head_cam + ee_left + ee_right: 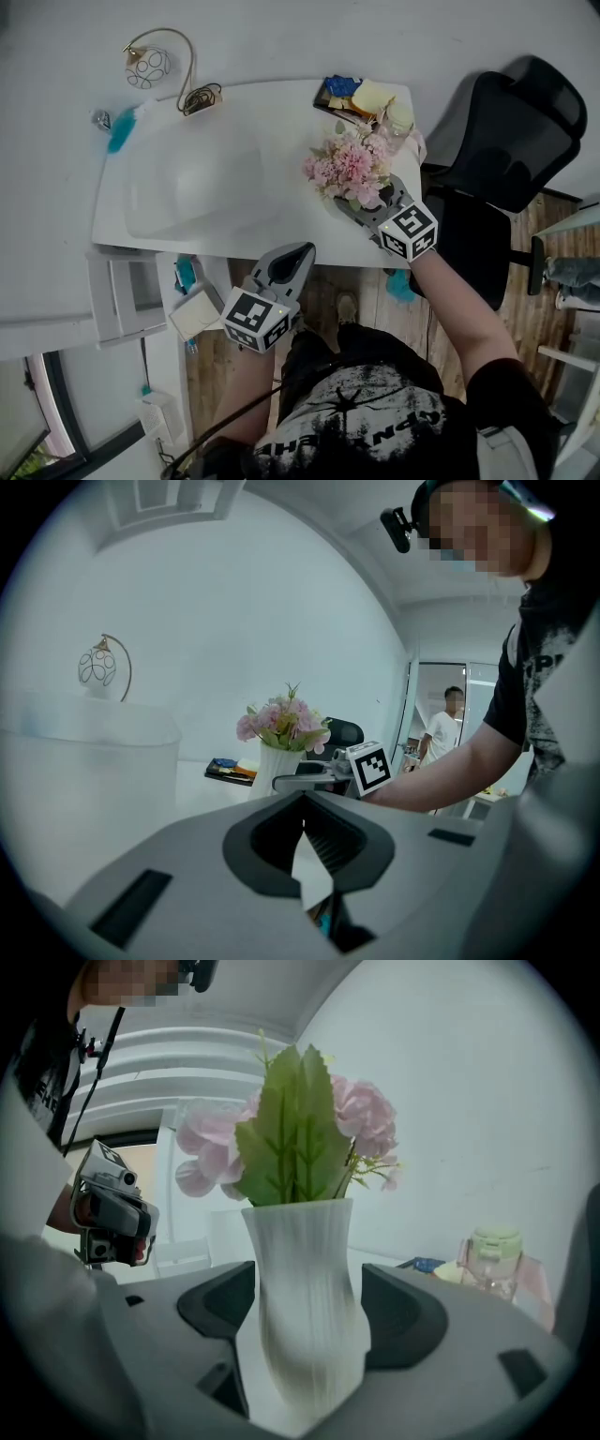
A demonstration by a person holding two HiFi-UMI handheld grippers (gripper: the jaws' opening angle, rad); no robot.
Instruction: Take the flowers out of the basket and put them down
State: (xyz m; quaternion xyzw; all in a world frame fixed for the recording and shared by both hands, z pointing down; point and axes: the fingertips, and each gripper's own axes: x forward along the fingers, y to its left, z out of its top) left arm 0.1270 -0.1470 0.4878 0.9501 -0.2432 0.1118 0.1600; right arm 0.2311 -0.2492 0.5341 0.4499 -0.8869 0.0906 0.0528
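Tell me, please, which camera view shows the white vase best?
The right gripper view: the vase stands large and central between the jaws, its ribs plain. The head view mostly hides it under the flowers; the left gripper view shows it small and far off.

looks like an office: white desk [234,122], black swivel chair [511,141], stacked books [342,94], wood floor [366,291], plain white walls.
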